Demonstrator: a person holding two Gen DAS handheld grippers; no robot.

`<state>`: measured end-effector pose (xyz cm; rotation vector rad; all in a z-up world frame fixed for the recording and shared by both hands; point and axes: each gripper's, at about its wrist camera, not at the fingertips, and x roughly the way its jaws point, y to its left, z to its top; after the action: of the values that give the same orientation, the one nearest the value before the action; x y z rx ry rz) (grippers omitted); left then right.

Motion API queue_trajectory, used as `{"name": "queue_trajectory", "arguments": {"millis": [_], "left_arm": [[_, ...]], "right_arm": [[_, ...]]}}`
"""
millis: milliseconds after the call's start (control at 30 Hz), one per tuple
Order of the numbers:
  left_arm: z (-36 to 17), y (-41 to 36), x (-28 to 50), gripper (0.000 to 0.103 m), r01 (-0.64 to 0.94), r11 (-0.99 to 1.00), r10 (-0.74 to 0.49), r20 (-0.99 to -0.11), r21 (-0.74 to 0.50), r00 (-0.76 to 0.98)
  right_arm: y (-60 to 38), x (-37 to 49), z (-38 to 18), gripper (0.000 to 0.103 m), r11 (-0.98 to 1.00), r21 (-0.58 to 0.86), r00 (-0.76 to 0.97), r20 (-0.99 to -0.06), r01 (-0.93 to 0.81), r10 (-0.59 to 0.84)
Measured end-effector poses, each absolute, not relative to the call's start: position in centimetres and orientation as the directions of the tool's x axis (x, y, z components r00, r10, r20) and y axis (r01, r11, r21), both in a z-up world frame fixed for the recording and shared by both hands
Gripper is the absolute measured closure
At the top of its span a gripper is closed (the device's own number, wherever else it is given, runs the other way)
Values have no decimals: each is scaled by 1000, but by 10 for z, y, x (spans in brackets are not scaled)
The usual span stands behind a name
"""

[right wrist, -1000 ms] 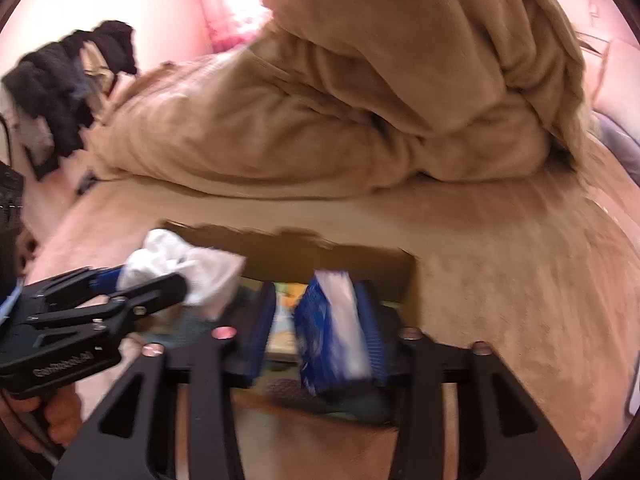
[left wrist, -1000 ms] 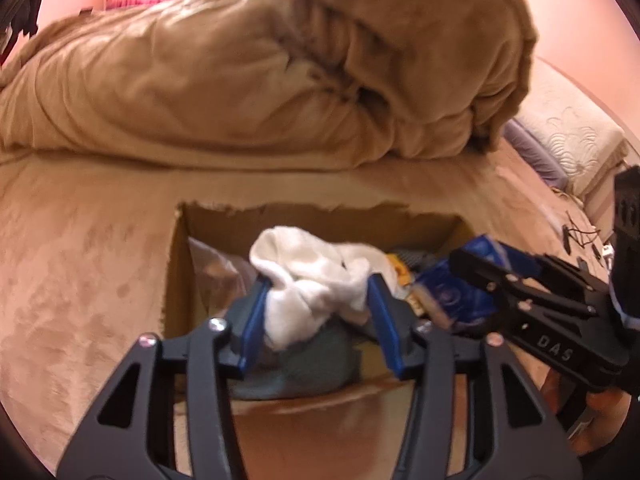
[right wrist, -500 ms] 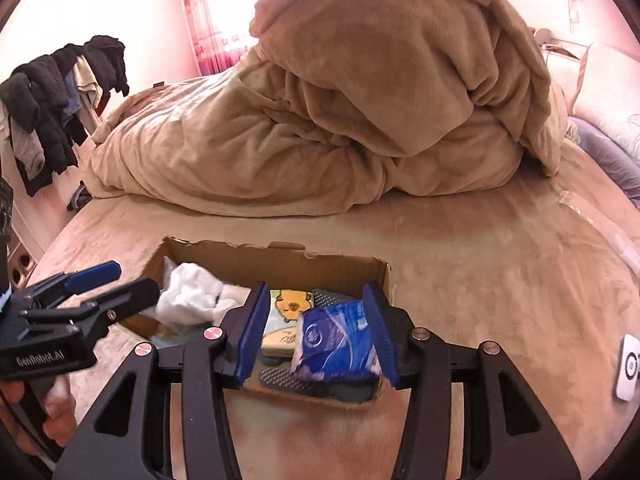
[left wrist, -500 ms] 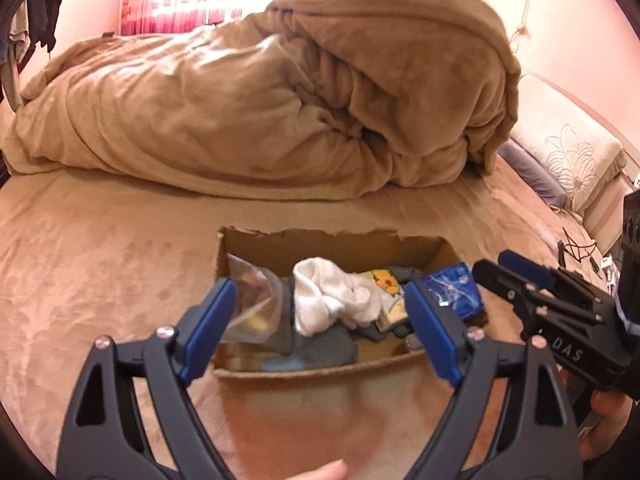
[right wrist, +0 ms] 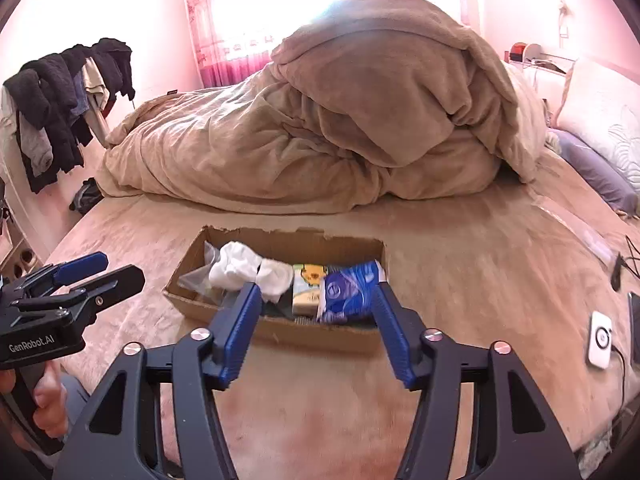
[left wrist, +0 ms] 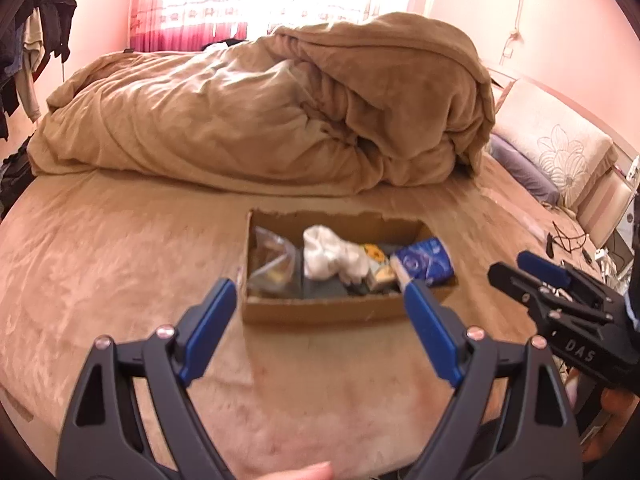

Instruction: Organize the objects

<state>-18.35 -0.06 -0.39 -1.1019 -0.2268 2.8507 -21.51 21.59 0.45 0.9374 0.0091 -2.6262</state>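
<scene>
A shallow cardboard box (left wrist: 320,312) (right wrist: 304,332) sits on the tan bed. In it lie a clear plastic bag (left wrist: 274,264), a white cloth (left wrist: 328,258) (right wrist: 248,270), a small yellow pack (right wrist: 306,290) and a blue packet (left wrist: 424,266) (right wrist: 350,290). My left gripper (left wrist: 316,292) is open and empty, drawn back in front of the box. My right gripper (right wrist: 316,296) is open and empty, also in front of the box. Each gripper shows at the edge of the other's view (left wrist: 532,272) (right wrist: 96,268).
A heaped tan duvet (left wrist: 280,112) lies behind the box. Pillows (left wrist: 556,152) are at the right. Clothes hang on a rack (right wrist: 60,100) at the left. A white device (right wrist: 600,338) and cables (left wrist: 568,236) lie on the bed's right side.
My left gripper let go of the white cloth and my right gripper let go of the blue packet, both now in the box. Both grippers opened and pulled back from the box.
</scene>
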Motion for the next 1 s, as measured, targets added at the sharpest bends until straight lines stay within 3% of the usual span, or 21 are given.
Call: {"name": "queue_trajectory", "arguments": {"millis": [1000], "left_arm": [[-33, -1, -100, 15, 2, -993, 75, -669, -114, -739]], "right_arm": [[212, -125, -21, 39, -943, 96, -725, -616, 319, -308]]}}
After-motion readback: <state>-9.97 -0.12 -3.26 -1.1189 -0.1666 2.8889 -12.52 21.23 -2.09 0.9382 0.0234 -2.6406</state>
